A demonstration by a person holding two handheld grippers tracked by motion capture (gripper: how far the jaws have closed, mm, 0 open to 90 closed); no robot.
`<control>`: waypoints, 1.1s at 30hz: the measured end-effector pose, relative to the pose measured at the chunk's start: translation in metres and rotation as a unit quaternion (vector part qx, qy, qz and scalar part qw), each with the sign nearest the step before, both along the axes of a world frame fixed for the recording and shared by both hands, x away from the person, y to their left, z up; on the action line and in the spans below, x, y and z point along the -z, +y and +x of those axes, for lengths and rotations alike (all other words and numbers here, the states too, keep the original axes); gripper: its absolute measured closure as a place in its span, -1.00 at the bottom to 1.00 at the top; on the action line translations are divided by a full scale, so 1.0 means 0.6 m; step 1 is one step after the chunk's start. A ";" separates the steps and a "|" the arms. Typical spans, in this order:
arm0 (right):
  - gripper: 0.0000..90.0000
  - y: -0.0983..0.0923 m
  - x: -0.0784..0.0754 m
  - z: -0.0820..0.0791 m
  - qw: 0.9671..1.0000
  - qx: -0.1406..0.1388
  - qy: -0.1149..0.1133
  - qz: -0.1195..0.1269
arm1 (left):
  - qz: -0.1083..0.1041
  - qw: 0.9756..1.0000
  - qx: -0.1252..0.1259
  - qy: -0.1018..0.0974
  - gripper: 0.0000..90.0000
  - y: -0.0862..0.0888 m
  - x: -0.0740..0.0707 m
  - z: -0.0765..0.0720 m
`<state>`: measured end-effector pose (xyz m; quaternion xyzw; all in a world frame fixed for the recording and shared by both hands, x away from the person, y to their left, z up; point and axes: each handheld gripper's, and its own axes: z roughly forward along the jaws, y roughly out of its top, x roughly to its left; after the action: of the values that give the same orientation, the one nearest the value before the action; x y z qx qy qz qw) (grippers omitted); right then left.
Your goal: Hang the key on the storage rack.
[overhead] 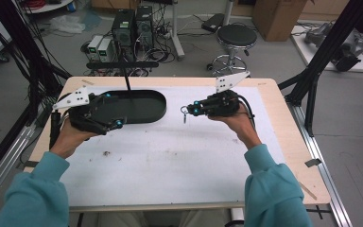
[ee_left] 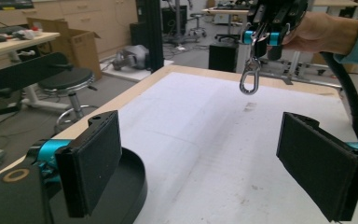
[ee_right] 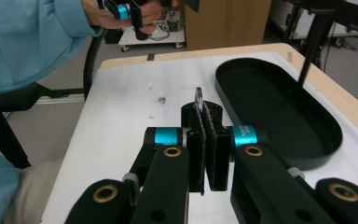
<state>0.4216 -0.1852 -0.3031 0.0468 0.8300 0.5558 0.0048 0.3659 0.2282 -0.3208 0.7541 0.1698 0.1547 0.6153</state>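
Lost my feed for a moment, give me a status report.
Right gripper shut on metal clasp, held above the white mat. Left gripper open, empty, near black tray. Nothing between them.

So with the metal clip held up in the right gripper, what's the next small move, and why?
Probably carry the clip sideways toward the black oval tray. The right gripper is shut on it, so it hangs above the bare white mat, while the left gripper stands open at the tray's end, holding nothing.
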 end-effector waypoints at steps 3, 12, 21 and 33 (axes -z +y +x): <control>0.98 0.014 -0.004 -0.001 1.000 -0.008 -0.002 0.007 | 0.003 1.000 0.015 0.003 -0.68 -0.016 -0.001 0.006; 0.98 0.052 -0.004 -0.004 1.000 -0.026 0.002 0.013 | 0.009 0.999 0.047 0.018 -0.67 -0.061 -0.009 0.025; 0.98 0.071 -0.007 -0.006 0.999 -0.038 0.001 0.019 | 0.015 0.997 0.070 0.030 -0.61 -0.101 -0.014 0.037; 0.98 0.082 -0.008 -0.009 0.999 -0.044 0.000 0.027 | 0.002 0.992 0.120 0.032 -0.37 -0.128 -0.022 0.034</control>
<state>0.4162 -0.1358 -0.2983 0.0102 0.8162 0.5773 -0.0208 0.3866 0.1516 -0.3075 0.7746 0.0968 0.0559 0.6225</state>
